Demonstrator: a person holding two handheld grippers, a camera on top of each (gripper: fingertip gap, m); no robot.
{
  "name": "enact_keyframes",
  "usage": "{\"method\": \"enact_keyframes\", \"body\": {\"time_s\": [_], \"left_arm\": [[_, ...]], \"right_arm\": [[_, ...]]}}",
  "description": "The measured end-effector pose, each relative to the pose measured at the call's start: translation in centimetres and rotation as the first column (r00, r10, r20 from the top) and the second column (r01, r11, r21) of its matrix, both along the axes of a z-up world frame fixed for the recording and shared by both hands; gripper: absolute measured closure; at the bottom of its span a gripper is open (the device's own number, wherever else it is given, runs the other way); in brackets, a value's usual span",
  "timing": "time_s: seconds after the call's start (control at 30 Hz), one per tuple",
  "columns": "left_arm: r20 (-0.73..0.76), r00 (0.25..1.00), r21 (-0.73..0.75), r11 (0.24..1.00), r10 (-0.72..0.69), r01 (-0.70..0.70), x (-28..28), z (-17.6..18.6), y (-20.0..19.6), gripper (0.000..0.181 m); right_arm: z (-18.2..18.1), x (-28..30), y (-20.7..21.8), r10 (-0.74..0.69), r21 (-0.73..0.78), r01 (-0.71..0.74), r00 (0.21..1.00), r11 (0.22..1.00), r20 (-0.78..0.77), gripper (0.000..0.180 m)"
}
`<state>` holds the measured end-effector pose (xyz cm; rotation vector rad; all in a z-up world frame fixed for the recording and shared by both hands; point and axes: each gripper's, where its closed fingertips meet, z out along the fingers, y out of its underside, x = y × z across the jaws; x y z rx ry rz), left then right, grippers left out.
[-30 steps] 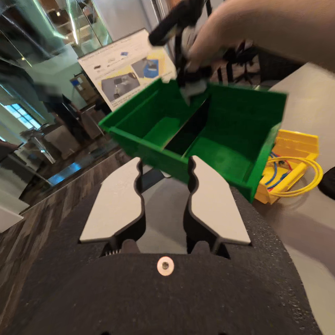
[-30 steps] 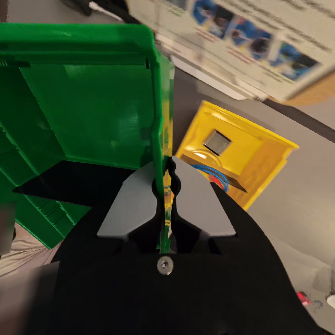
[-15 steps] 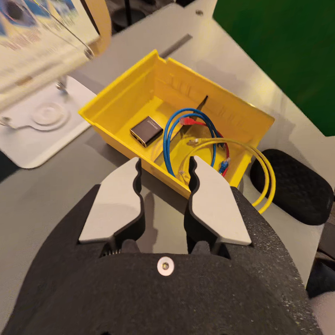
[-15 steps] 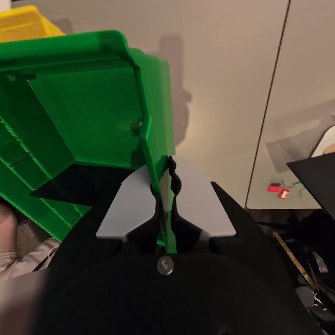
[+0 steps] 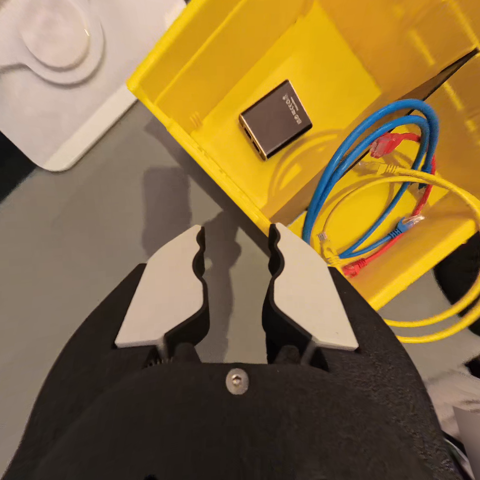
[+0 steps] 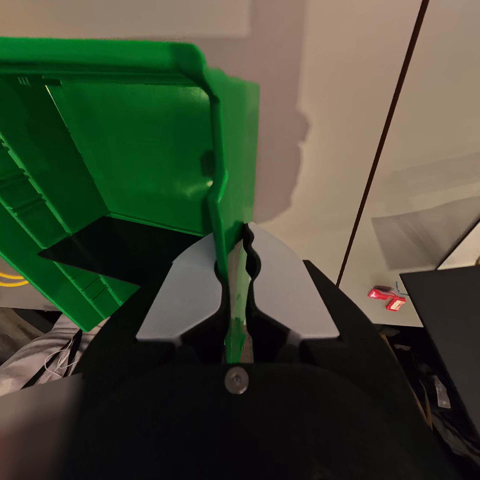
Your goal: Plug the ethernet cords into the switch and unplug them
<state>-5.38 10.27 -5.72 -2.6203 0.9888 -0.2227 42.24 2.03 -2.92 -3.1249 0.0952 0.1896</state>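
Green bin (image 6: 135, 145) wall between right gripper (image 6: 230, 228) fingers (image 6: 280, 285).

My left wrist camera looks steeply down along my left gripper (image 5: 235, 230) at the grey tabletop (image 5: 78, 233) and, close ahead, the open yellow plastic bin (image 5: 233, 181). My right wrist camera faces forward along my right gripper (image 6: 230, 231), very near the green plastic bin (image 6: 135, 145). The two views share only the tabletop.
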Motion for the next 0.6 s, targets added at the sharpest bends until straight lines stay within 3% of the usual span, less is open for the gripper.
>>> {"method": "enact_keyframes", "body": {"time_s": [0.17,0.23,0.37,0.6], "left_arm": [[-0.026,0.998,-0.167,0.984,0.061,-0.065,1.5,-1.9,-0.4,0.141],[-0.037,0.997,-0.239,0.968,0.066,-0.073,1.9,-3.0,-1.2,0.164],[-0.064,0.998,-0.252,0.968,-0.002,-0.014,1.3,-3.0,-1.2,0.168],[-0.035,0.998,-0.272,0.961,0.051,-0.058,-3.6,-2.9,-0.2,0.171]], "right_arm": [[-2.1,0.2,0.4,0.024,-0.013,-0.024,1.000,1.000,-0.008,0.168],[-2.7,0.3,0.5,0.030,-0.026,-0.031,1.000,0.999,-0.005,0.168],[-3.5,-0.2,1.0,0.039,-0.022,-0.040,0.999,0.999,-0.028,0.168],[-3.6,-3.1,3.3,0.047,0.016,-0.046,0.994,0.999,-0.101,0.169]]}}
